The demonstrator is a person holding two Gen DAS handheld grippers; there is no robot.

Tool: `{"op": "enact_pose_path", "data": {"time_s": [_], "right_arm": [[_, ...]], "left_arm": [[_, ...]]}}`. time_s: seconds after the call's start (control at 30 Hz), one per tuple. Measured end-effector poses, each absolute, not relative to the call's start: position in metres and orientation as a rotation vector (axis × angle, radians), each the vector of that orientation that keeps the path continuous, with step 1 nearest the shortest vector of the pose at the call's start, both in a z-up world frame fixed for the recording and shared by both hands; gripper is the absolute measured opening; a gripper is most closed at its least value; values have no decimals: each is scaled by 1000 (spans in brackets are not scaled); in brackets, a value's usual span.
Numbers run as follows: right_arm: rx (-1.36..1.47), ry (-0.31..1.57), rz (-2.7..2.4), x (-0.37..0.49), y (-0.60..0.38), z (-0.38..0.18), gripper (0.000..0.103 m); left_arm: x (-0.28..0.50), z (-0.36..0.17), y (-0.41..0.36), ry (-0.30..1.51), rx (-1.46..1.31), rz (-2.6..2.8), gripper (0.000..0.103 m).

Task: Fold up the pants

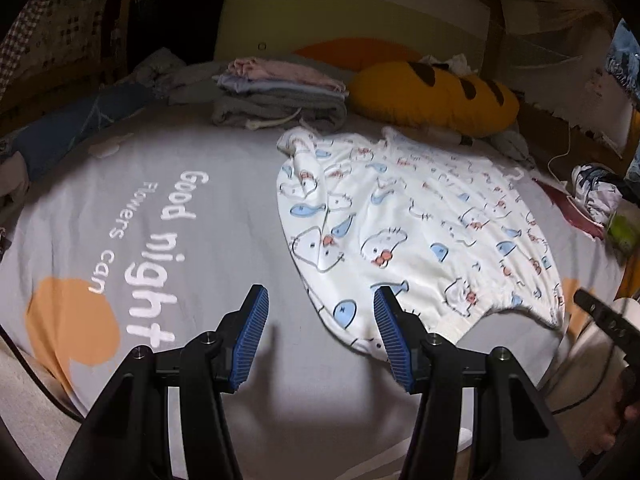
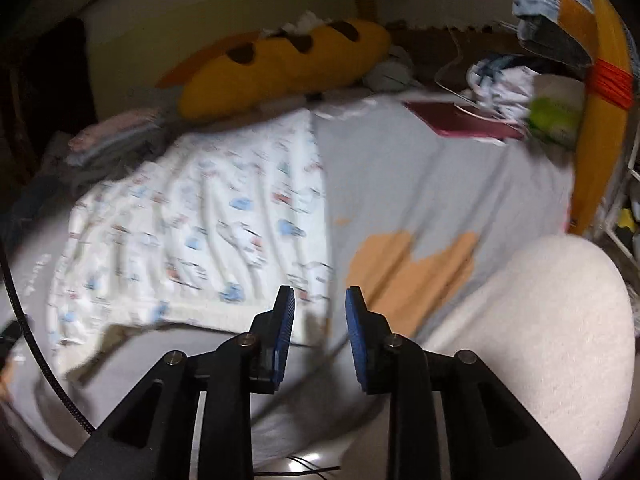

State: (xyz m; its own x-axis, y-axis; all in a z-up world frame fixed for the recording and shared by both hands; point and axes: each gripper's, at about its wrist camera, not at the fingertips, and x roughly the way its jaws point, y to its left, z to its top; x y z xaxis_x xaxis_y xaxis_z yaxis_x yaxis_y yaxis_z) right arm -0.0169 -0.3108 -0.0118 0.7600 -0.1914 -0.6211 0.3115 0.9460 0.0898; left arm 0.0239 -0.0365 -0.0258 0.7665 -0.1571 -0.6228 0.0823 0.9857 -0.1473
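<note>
So the pants [image 1: 420, 224] are lying spread out on the grey bed cover [image 1: 224, 240], white with little cartoon prints, waistband end toward the near edge and the legs running back toward the yellow pillow [image 1: 436, 96]. They're looking like thin, soft cotton, so I'm guessing they're light and floppy, nothing stiff or fragile, and they'll be sagging and bunching the second you lift one spot. One leg is already rumpling up at the far left.

Left gripper [image 1: 320, 328] is hanging over the cover just beside the near left corner, fingers about half open, gripping nothing. Right gripper [image 2: 320, 320] is sitting near the right waistband corner, jaws only narrowly apart, empty too; that view is blurring.

I'd be pinching the thicker waistband or hem corners, both at once, since single-layer fabric is probably slipping out.
</note>
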Motion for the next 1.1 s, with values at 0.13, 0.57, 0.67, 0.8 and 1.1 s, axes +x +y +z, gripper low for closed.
{"op": "enact_pose_path", "data": {"time_s": [0.13, 0.57, 0.67, 0.8, 1.1], "right_arm": [[154, 635, -41, -12, -272, -9, 27], [26, 650, -56, 12, -250, -11, 27], [44, 665, -169, 15, -277, -14, 27], [115, 732, -235, 23, -303, -27, 27], [143, 815, -253, 35, -319, -51, 27]], "left_arm": [[23, -23, -26, 672, -144, -97, 54], [-3, -44, -49, 797, -63, -287, 54], [-3, -53, -68, 820, -41, -297, 54], [7, -56, -78, 787, -34, -212, 54], [6, -59, -80, 670, -82, 2, 56]]}}
